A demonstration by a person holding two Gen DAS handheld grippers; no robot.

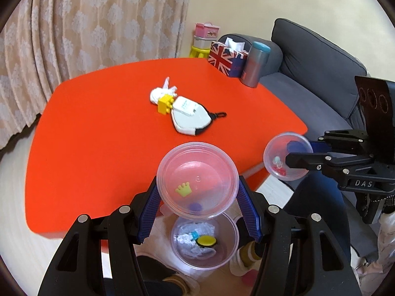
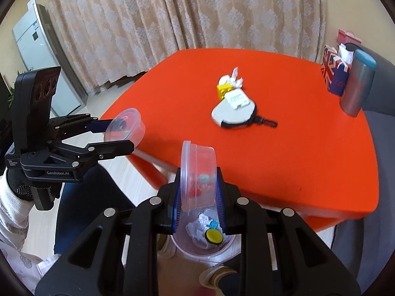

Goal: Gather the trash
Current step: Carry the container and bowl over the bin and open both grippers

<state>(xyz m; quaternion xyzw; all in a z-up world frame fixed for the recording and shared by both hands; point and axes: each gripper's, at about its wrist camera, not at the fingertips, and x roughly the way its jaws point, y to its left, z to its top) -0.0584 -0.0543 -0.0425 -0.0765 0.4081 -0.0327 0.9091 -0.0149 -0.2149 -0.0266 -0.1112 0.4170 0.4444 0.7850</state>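
Left gripper (image 1: 197, 209) pinches a clear tub (image 1: 197, 180) holding a yellow crown; right gripper (image 2: 197, 194) clamps a tilted tub (image 2: 198, 175) of beads.

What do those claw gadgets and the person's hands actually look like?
Both grippers, left and right, are matte black plastic with silver bolts and ribbed blue pads on two fingers. One body reads "DAS", the other "GenRobot.AI". Each carries a black block with three round holes. A dark dotted glove and pale patterned sleeve show.
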